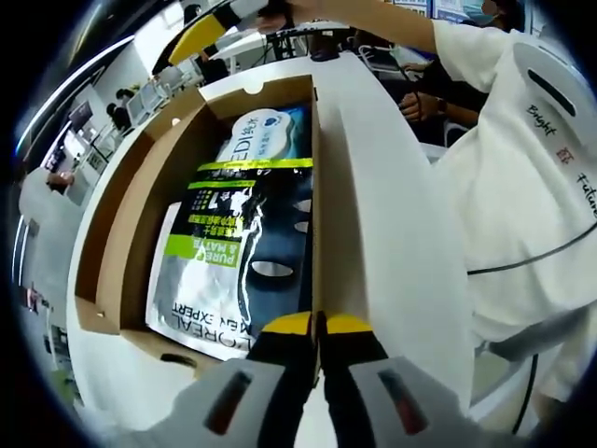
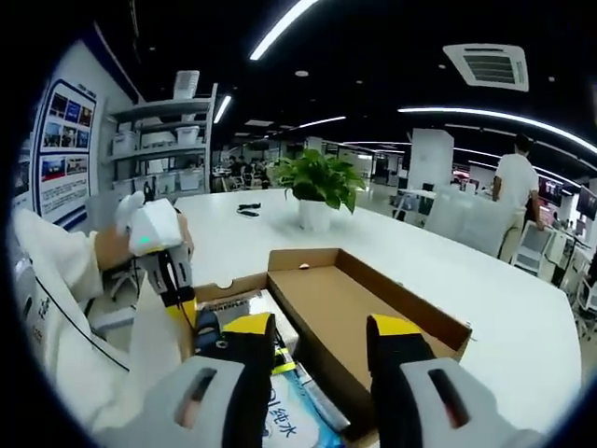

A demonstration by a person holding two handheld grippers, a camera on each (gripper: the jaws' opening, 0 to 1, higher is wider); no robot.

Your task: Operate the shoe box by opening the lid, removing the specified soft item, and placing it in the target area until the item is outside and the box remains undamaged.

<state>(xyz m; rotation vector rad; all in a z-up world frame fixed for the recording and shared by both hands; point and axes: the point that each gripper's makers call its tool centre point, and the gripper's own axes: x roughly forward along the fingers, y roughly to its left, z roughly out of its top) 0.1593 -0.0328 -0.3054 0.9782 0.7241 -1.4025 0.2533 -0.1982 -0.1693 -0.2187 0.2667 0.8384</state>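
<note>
White tabletop (image 2: 485, 280) in an open office carries the open cardboard shoe box (image 1: 140, 215). Inside lies a face-mask packet (image 1: 229, 266) reading "L'OREAL MEN EXPERT" and "PURE & MATTE"; a second pack (image 1: 261, 135) is partly covered. Left gripper (image 1: 317, 327) is pinched closed on the box's side wall. Right gripper (image 2: 322, 341) hovers parted, empty, above the box.

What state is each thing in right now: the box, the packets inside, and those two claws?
Shoe box: open, lid folded back flat.
Face mask packet: lying inside the box.
Wipes pack: inside, beneath the packet.
Left claw: shut on the box wall.
Right claw: open, holding nothing.
</note>
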